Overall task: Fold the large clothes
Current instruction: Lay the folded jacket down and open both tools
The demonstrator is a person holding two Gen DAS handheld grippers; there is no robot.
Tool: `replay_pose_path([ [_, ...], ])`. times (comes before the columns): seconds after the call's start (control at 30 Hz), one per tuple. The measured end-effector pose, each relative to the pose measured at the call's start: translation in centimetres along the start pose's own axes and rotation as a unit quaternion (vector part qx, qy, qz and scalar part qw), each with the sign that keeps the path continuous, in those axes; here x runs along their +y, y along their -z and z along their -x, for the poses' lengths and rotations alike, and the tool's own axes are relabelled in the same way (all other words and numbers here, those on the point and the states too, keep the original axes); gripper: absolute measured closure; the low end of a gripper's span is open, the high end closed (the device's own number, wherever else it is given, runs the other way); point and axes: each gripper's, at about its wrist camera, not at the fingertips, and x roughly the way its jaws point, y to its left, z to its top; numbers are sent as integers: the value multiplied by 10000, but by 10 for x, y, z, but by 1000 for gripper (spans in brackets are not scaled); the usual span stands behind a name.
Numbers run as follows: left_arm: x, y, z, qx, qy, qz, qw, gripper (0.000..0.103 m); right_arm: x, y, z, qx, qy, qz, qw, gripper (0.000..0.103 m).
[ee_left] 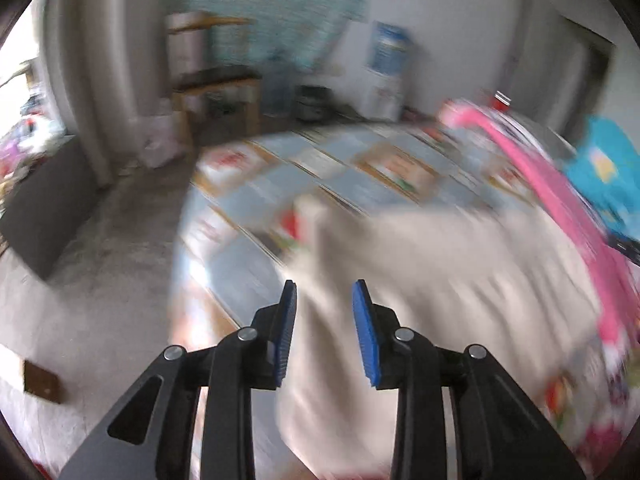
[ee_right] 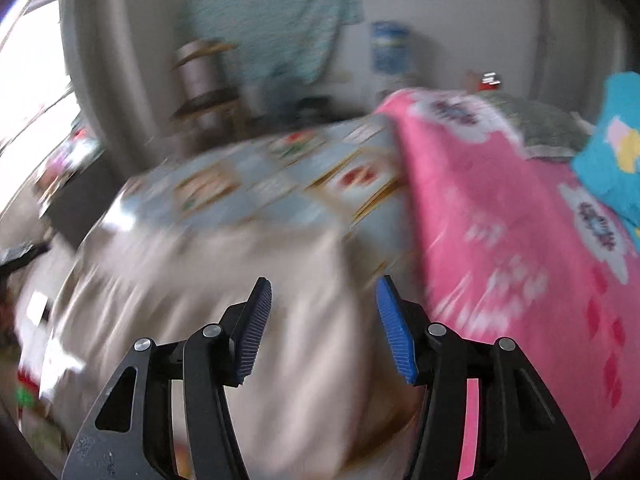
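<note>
A pale beige garment lies spread on a bed with a patchwork cover; both views are motion-blurred. My left gripper hangs over the garment's left edge, its blue pads apart with no cloth pinched between them. In the right wrist view the same beige garment fills the lower middle. My right gripper stands open above its right part, close to a pink blanket. Nothing is held by either gripper.
A pink flowered blanket and a turquoise cloth lie on the bed's right side. Left of the bed is bare concrete floor, a dark board, a wooden stand and a water dispenser by the wall.
</note>
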Motion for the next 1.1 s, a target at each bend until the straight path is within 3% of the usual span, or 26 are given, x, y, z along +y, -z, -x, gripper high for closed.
replay_pose_path([
  [0.03, -11, 15, -1, 164, 129, -111, 9997, 74, 7, 12, -1, 130, -102, 64, 9998, 56],
  [0.1, -23, 40, -12, 499, 28, -236, 9985, 74, 15, 37, -12, 483, -125, 161, 9986, 67],
  [0.17, -18, 64, -34, 948, -529, -196, 9939, 74, 5, 62, -31, 865, 34, 10, 9962, 70],
  [0.2, -10, 70, -39, 1033, -573, -2, 9930, 73, -4, 69, -38, 972, 48, -142, 9951, 70],
  [0.27, 11, 76, -35, 944, -157, 680, 9931, 73, -24, 75, -39, 966, -284, -615, 9930, 70],
  [0.33, 16, 73, -28, 933, -265, 797, 9921, 74, -28, 67, -29, 977, -223, -721, 9924, 70],
  [0.4, 15, 66, -15, 757, -525, 595, 9940, 74, -22, 52, -14, 806, -57, -554, 9952, 69],
  [0.53, 1, 32, -6, 258, -328, 378, 9984, 74, -7, -1, -9, 248, -223, -376, 9987, 68],
  [0.63, -19, 0, -30, 126, -30, 178, 9998, 74, 11, -43, -52, 225, -216, -197, 9993, 68],
  [0.73, -26, -23, -80, 328, -330, 267, 9986, 74, 8, -65, -105, 416, 302, -85, 9986, 71],
  [0.8, -15, -29, -107, 611, -575, 499, 9952, 74, -6, -66, -140, 831, 753, -120, 9936, 71],
  [0.83, -7, -28, -118, 777, -637, 632, 9929, 74, -18, -62, -156, 1053, 787, -233, 9910, 74],
  [0.87, 1, -27, -124, 763, -455, 821, 9927, 74, -29, -55, -163, 1133, 631, -376, 9908, 74],
  [0.93, 2, -29, -121, 788, -455, 761, 9929, 75, -37, -53, -156, 1097, 501, -459, 9916, 74],
  [1.0, -3, -29, -109, 751, -580, 621, 9935, 75, -33, -56, -133, 926, 724, -373, 9924, 74],
  [1.1, -14, -25, -74, 532, -557, 377, 9963, 75, -28, -47, -77, 533, 442, -478, 9965, 61],
])
